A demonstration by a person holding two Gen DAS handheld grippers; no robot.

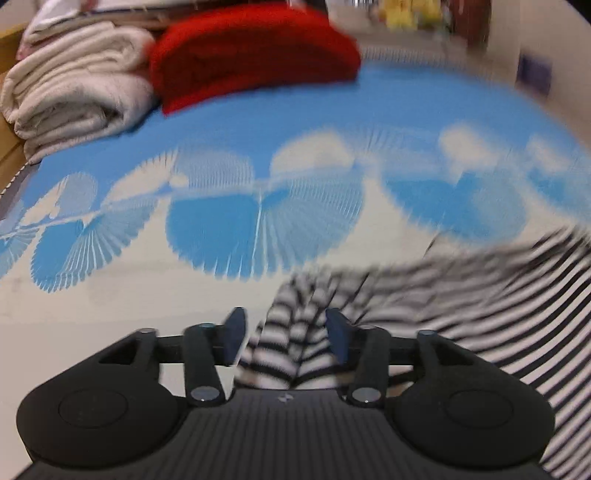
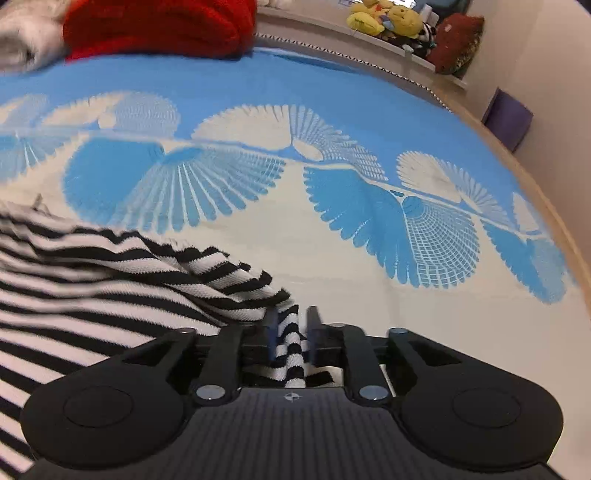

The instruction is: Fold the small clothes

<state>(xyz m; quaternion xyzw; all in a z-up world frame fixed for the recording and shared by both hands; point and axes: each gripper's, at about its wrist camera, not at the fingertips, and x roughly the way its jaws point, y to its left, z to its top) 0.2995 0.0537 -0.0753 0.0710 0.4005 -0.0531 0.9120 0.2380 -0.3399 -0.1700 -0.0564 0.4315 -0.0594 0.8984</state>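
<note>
A black-and-white striped garment (image 1: 461, 295) lies on the blue-and-white patterned bed cover (image 1: 221, 140). In the left wrist view it spreads to the right, and a bunched edge runs between my left gripper's (image 1: 286, 332) blue pads, which stand apart with a gap on the left side. The view is blurred. In the right wrist view the striped garment (image 2: 110, 280) spreads to the left, and my right gripper (image 2: 291, 325) is shut on a corner of it, pinched tight between the pads.
A folded red blanket (image 1: 251, 51) and a rolled cream blanket (image 1: 74, 85) lie at the far side of the bed. Stuffed toys (image 2: 391, 22) sit on a ledge at the back right. A purple box (image 2: 508, 118) stands by the wall.
</note>
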